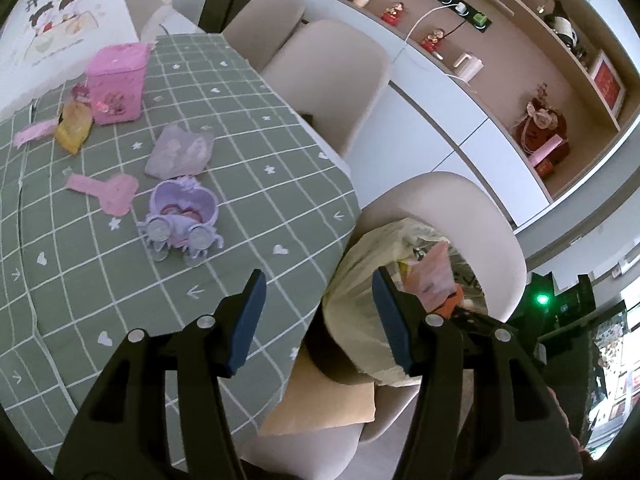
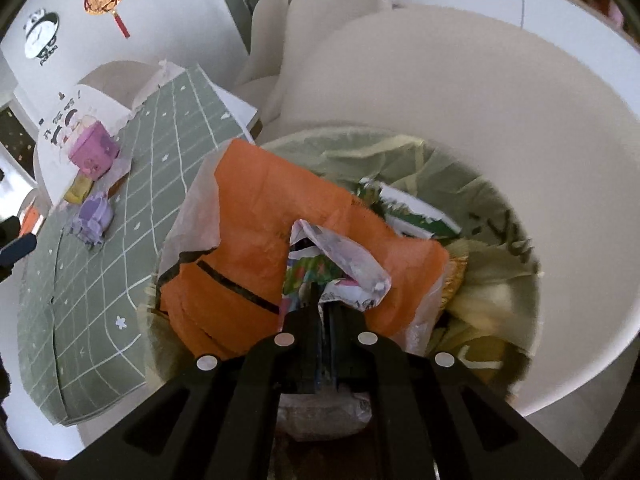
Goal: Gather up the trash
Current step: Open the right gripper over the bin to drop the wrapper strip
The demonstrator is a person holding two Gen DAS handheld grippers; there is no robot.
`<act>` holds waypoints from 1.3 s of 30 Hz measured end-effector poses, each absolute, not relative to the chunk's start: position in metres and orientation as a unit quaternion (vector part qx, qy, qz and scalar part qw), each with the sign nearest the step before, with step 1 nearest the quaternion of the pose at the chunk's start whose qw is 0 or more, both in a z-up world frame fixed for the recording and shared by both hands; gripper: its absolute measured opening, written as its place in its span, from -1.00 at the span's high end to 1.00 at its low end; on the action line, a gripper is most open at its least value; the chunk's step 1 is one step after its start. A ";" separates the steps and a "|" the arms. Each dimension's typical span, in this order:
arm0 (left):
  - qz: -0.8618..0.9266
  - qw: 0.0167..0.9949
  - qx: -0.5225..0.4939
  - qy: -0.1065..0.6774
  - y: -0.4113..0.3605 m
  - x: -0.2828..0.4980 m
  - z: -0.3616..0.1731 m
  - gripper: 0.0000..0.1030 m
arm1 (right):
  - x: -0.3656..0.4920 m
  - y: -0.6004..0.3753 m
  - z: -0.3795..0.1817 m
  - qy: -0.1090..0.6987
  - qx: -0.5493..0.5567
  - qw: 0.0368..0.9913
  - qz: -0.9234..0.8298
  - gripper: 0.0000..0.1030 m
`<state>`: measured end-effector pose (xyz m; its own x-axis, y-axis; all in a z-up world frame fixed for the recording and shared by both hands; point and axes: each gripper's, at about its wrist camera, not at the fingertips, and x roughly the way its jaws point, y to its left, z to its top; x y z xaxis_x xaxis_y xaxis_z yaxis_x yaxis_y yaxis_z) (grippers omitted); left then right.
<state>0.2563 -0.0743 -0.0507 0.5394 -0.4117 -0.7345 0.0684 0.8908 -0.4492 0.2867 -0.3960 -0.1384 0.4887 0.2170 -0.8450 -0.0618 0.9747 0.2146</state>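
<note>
Trash is what we are gathering, and the step in hand looks like the drop: our right gripper [image 2: 320, 300] points steeply down into the round bin lined with a pale yellow-green plastic bag [image 2: 404, 148], its jaws pinched nearly together on a crumpled white printed plastic wrapper [image 2: 352, 260] that lies against a big orange and white plastic bag [image 2: 248, 216] already in the bin. The bin sits on a cream upholstered chair [image 2: 460, 80] just beside the table's right edge. We judge the next move to be letting the wrapper go and lifting clear. Our left gripper [image 1: 320, 320] hangs half spread and empty over the table's near corner, angled down. Farther out on the green checked tablecloth [image 1: 248, 120] wait a lilac toy carriage [image 1: 182, 218], pink paper scraps [image 1: 108, 192], a pale purple wrapper [image 1: 178, 152], a yellow snack packet [image 1: 74, 128] and, farthest, a pink square box [image 1: 116, 84].
</note>
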 end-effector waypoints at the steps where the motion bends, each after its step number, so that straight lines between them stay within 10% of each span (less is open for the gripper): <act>1: -0.140 0.856 -0.188 0.461 -0.071 0.256 -0.052 -0.02 | 0.284 -0.397 -0.135 0.495 0.077 0.862 0.077 0.87; 7: -0.146 0.851 -0.194 0.465 -0.050 0.257 -0.057 -0.02 | 0.273 -0.395 -0.111 0.472 0.073 0.877 0.058 0.25; 39: -0.056 0.877 -0.238 0.414 0.186 0.242 -0.098 -0.03 | 0.277 -0.303 0.033 0.345 0.022 0.937 0.055 0.10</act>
